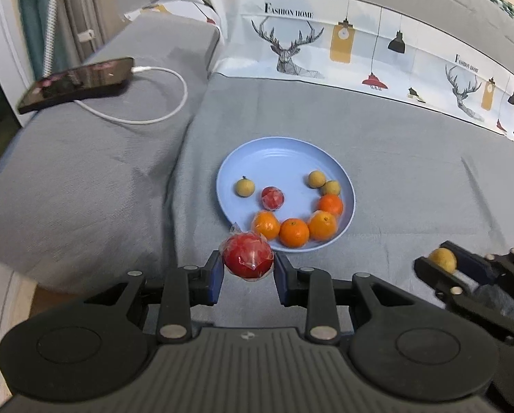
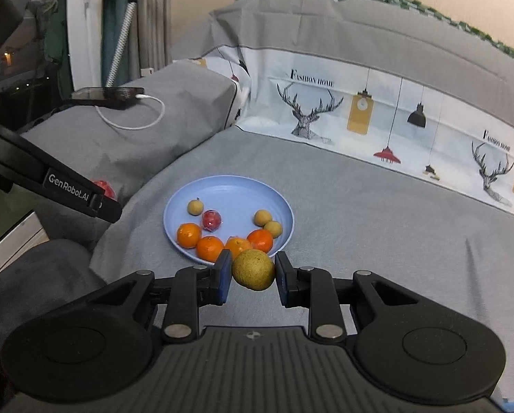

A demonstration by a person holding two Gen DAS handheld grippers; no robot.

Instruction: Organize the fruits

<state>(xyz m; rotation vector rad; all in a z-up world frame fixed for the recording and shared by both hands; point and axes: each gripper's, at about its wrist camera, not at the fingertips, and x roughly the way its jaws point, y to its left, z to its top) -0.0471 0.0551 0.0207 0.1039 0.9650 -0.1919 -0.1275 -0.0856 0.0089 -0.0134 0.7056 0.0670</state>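
Observation:
A light blue plate [image 1: 277,158] lies on the grey sofa seat and holds several oranges [image 1: 293,232], three small tan fruits [image 1: 245,187] and a small red wrapped fruit [image 1: 272,198]. My left gripper [image 1: 247,265] is shut on a larger red fruit in clear wrap [image 1: 247,260], just short of the plate's near rim. In the right wrist view my right gripper [image 2: 252,270] is shut on a round yellow-green fruit [image 2: 253,269], close to the near edge of the plate [image 2: 236,189]. The right gripper [image 1: 439,263] also shows at the right of the left wrist view.
A dark phone [image 1: 76,82] with a white charging cable [image 1: 160,103] rests on the sofa's grey armrest at the left. A printed cover with deer and lamps [image 1: 291,48] runs along the sofa back. Bare grey seat [image 1: 411,189] spreads to the right of the plate.

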